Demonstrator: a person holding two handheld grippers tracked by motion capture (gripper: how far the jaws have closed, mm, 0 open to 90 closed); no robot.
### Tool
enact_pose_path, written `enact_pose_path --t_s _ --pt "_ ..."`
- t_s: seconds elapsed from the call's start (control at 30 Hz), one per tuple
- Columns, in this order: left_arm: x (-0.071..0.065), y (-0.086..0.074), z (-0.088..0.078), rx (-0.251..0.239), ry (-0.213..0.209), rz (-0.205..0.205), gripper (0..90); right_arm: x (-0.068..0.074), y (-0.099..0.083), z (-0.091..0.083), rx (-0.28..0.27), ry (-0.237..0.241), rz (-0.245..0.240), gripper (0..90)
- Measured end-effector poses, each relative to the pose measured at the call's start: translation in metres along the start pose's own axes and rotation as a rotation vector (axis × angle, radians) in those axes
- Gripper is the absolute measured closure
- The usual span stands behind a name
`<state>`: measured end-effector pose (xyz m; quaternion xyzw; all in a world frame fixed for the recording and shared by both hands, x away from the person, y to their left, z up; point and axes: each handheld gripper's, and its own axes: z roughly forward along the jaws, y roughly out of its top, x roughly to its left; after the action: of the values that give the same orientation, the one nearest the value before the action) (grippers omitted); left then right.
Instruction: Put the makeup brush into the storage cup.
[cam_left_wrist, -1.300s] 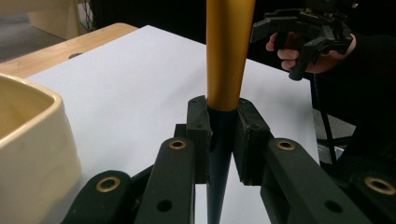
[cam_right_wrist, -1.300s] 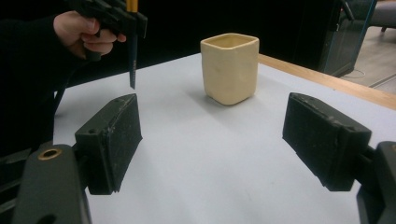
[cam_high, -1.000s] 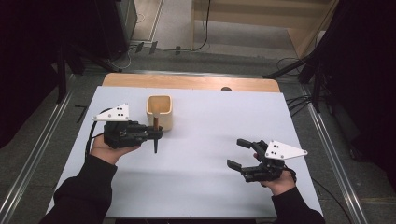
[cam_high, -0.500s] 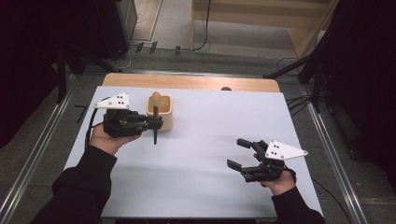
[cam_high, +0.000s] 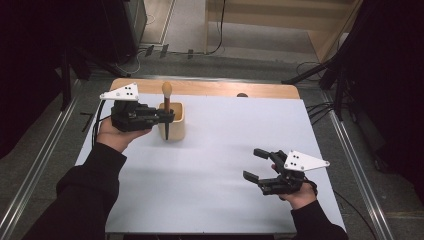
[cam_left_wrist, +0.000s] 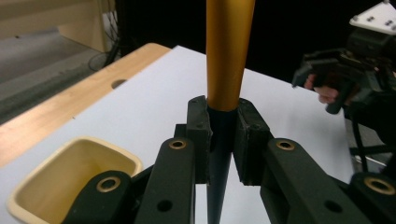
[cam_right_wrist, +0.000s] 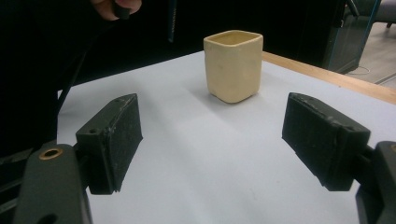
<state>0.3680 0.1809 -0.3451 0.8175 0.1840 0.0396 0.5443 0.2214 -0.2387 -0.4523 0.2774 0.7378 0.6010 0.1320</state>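
- Left gripper (cam_high: 167, 117) up at the far-left part of the counter (cam_high: 240, 130), jaws pinched tight on a brush-like tool (cam_high: 166, 107)
- Held upright: rounded golden-wood end on top, dark tapered tip pointing down, grip right where gold meets dark shaft (cam_left_wrist: 223, 135)
- Key relation: long axis of the tool near vertical, cream square cup (cam_high: 177, 120) just beside and a bit beyond the tip; from the left gripper view the cup mouth (cam_left_wrist: 70, 172) sits down and to the left of the jaws, so tip looks not quite over the opening yet
- Hard to tell from above whether the tip is in front of the cup wall or already past the rim
- Guessing next move = small shift toward the cup, then straight down; no tilt needed
- Right gripper (cam_high: 260, 170) parked near the front-right of the counter, well apart from the cup, jaws spread wide with nothing between
- Left hand (cam_high: 117, 137) clearly the nearer one, right just idling
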Motion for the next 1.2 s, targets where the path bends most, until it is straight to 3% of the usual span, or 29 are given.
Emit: enact_pose_path --t_s 0.63,0.83,1.2 --pt "0.027 0.019 0.008 -0.023 0.053 -0.018 79.7 0.000 0.000 0.001 -0.009 0.009 0.005 20.8" --pt "0.035 0.023 0.009 -0.063 0.081 -0.017 79.7 0.000 0.000 0.002 -0.004 0.012 0.003 20.8" --pt "0.054 0.017 0.015 -0.059 0.147 -0.040 79.7 0.001 0.001 0.002 -0.001 0.012 0.004 21.0"
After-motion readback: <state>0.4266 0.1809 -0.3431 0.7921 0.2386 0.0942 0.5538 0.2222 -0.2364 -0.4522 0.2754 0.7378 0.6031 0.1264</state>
